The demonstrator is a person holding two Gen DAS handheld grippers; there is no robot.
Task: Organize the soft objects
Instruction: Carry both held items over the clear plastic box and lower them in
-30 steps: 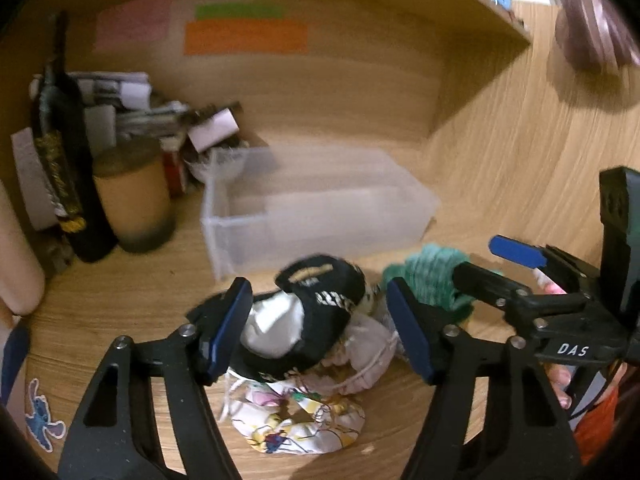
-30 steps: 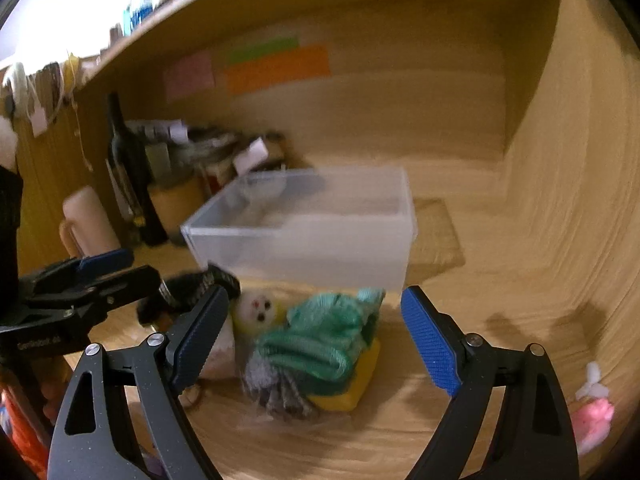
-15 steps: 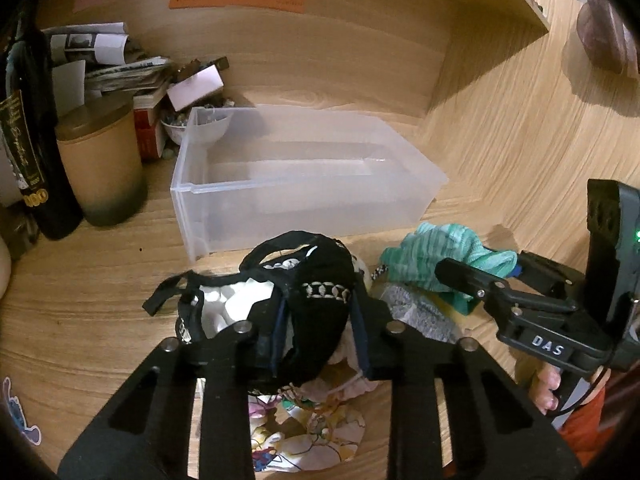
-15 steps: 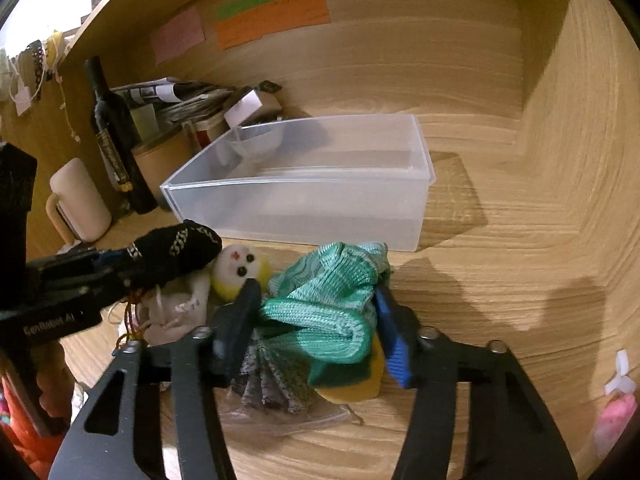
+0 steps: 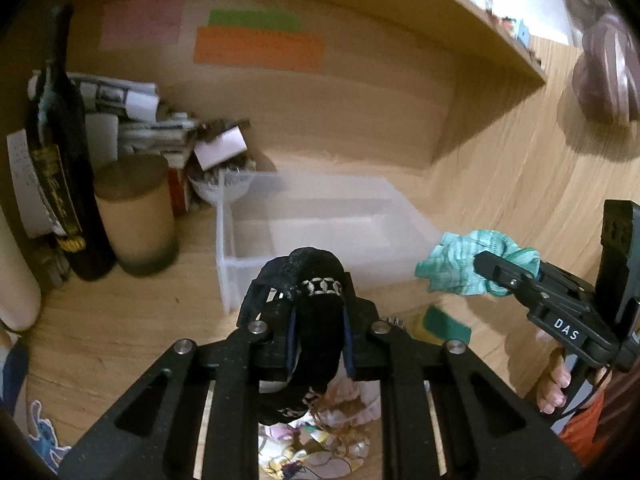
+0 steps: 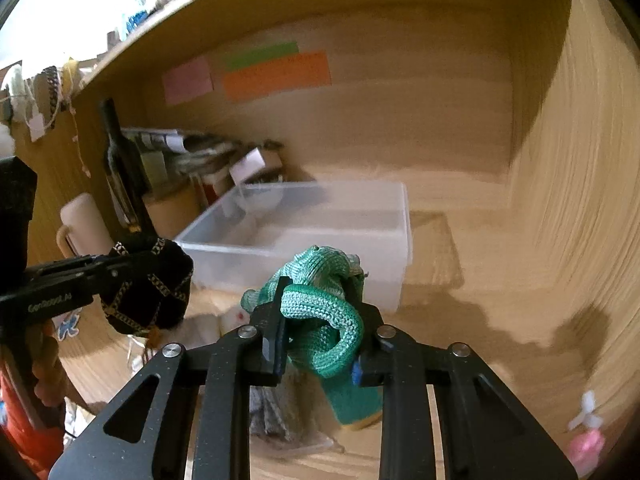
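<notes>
Left wrist view: left tool (image 5: 318, 334) pinches black cloth (image 5: 316, 300), lifted above floral fabric (image 5: 316, 440) on table (image 5: 120, 320), in front of clear bin (image 5: 320, 232). Right wrist view: right tool (image 6: 320, 340) clamps green knit (image 6: 324, 308) off table, near bin's front wall. Bottle (image 5: 60, 160) and jar (image 5: 136, 216) left of bin.

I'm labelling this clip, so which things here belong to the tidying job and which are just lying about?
Job:
- black fabric piece, in the left tool
- green knit cloth, in the right tool
- clear plastic bin
- patterned fabric on the desk

Lying about:
- dark bottle
- tan canister
- stacked papers
- sticky notes
</notes>
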